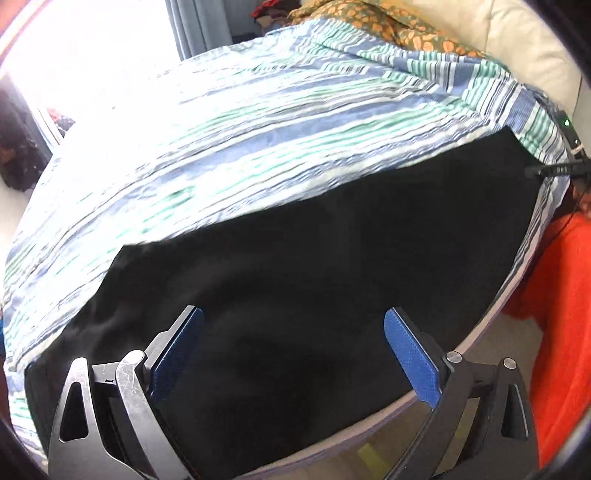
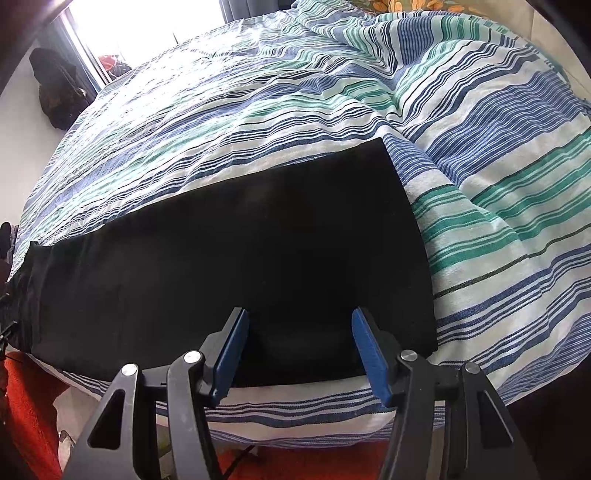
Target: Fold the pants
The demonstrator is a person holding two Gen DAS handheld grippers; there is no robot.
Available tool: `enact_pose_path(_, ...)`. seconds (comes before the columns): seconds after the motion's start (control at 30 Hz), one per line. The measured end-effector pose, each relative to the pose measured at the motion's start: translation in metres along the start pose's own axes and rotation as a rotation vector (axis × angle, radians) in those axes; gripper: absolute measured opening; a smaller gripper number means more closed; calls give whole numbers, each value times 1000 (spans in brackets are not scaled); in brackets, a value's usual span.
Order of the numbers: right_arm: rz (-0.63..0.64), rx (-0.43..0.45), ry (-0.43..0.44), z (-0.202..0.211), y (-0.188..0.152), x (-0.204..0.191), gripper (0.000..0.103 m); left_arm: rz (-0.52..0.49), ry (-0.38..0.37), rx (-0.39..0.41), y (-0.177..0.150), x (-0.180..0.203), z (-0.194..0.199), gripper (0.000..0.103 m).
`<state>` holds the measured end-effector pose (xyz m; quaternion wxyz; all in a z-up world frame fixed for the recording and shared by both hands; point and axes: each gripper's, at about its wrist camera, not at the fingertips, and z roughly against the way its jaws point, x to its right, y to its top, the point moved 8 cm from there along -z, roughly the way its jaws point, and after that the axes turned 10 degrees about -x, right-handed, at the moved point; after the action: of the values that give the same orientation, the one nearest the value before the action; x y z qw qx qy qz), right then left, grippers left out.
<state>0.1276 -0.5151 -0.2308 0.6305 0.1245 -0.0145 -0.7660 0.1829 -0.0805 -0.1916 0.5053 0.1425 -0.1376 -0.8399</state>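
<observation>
Black pants (image 1: pixel 314 266) lie flat along the near edge of a bed with a blue, green and white striped cover (image 1: pixel 258 122). In the right wrist view the pants (image 2: pixel 240 258) form a long dark band with a straight right end. My left gripper (image 1: pixel 293 321) is open and empty, its blue pads (image 1: pixel 410 354) spread just above the pants' left part. My right gripper (image 2: pixel 299 321) is open and empty, above the pants' near edge close to their right end. The tip of the right gripper (image 1: pixel 554 170) shows at the far right in the left wrist view.
An orange rug (image 1: pixel 561 314) lies on the floor beside the bed. A floral pillow (image 1: pixel 388 26) and a cream headboard (image 1: pixel 528 48) are at the far end. A bunched fold of the striped cover (image 2: pixel 498 166) rises right of the pants. A dark bag (image 2: pixel 59 92) sits by the window.
</observation>
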Motion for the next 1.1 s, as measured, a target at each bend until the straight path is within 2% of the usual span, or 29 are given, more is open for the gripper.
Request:
enact_pose_path(0.1, 10, -2, -13, -1, 1, -2, 60, -27, 2, 3, 46, 39, -18, 99)
enact_pose_path(0.17, 15, 0, -19, 0, 0, -2, 60, -61, 29, -28, 73, 66, -35, 99)
enact_pose_path(0.33, 17, 14, -17, 3, -1, -1, 60, -143, 55, -96, 112, 112, -76, 98)
enact_pose_path(0.43, 19, 25, -19, 5, -2, 1, 60, -158, 71, -140, 104, 128, -92, 98)
enact_pose_path(0.6, -5, 58, 29, 12, -4, 7, 60, -147, -3, -146, 59, 143, -78, 98)
enact_pose_path(0.7, -88, 150, 100, 32, -3, 20, 60, -129, -22, -154, 47, 144, -74, 98)
enact_pose_path(0.77, -208, 225, 209, 52, -4, 41, 60, -104, -40, -166, 46, 142, -74, 99)
enact_pose_path(0.83, -363, 256, 343, 67, -10, 65, 60, -83, -53, -176, 45, 140, -76, 99)
enact_pose_path(0.97, -515, 212, 482, 74, -26, 88, 60, -69, -50, -169, 44, 140, -77, 100)
enact_pose_path(1.03, -570, 138, 554, 62, -34, 86, 60, -59, -54, -168, 47, 139, -84, 100)
enact_pose_path(1.1, -595, 108, 633, 53, -37, 79, 60, -54, -55, -166, 45, 136, -81, 100)
